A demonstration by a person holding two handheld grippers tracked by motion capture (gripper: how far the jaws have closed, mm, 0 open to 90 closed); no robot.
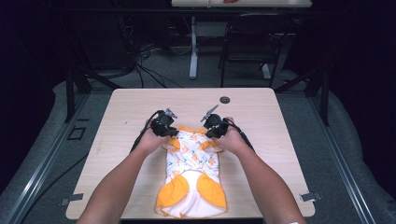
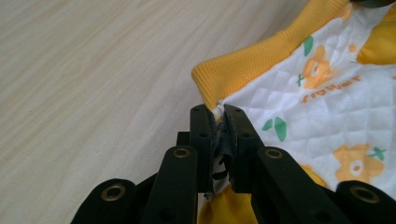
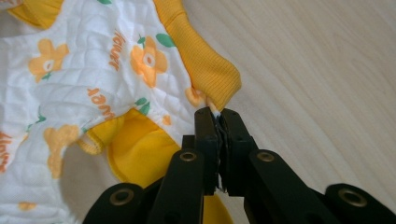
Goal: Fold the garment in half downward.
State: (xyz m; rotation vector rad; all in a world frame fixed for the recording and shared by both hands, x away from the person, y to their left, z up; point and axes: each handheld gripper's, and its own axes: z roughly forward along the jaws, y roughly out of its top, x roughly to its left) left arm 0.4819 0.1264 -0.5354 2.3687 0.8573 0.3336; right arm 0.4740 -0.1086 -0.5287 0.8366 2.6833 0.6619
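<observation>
While the small white and orange flower-print garment (image 1: 192, 175) lies flat at the near middle of the wooden table (image 1: 261, 116), you hold its far end with 2 grippers. Your left gripper (image 2: 218, 114) pinches the fabric at the left shoulder, just below the yellow ribbed collar (image 2: 247, 63), jaws pressed together on the cloth. Your right gripper (image 3: 216, 113) pinches the right shoulder likewise.

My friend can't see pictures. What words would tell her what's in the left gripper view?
Two black jaws of the left gripper pinch a corner of a small white quilted garment with orange flowers and yellow ribbed trim. The garment lies on a pale wooden table, spreading toward the upper right.
</observation>
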